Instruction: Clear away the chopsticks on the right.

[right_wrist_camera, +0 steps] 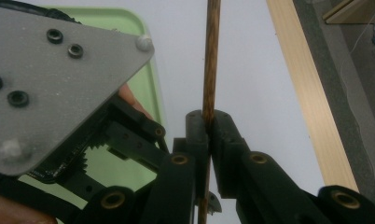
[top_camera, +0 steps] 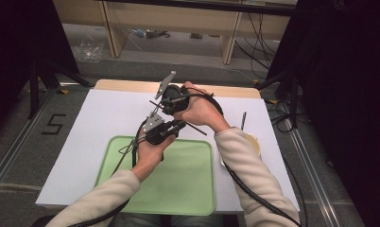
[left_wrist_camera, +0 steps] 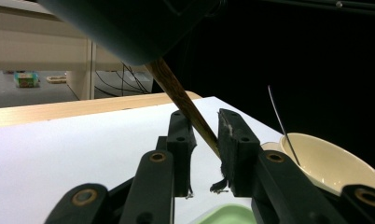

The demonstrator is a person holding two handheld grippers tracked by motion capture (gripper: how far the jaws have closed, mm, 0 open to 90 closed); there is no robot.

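A brown wooden stick (right_wrist_camera: 211, 56) runs straight up between the pads of my right gripper (right_wrist_camera: 208, 119), which is shut on it. In the left gripper view the same stick (left_wrist_camera: 176, 93) slants down from the right gripper's dark body into the gap of my left gripper (left_wrist_camera: 206, 121). Those jaws stand apart, and the stick's end rests against the right-hand pad. From above, the left gripper (top_camera: 176, 125) and right gripper (top_camera: 171, 106) meet over the white table, and the stick (top_camera: 197, 129) pokes out to the right.
A green tray (top_camera: 188, 184) lies at the table's near edge under the left hand. A cream bowl (left_wrist_camera: 325, 163) sits at the right with a thin rod (left_wrist_camera: 281, 123) leaning in it. The white sheet (top_camera: 112, 113) covers the table, with its wooden rim (top_camera: 131, 85) at the far edge.
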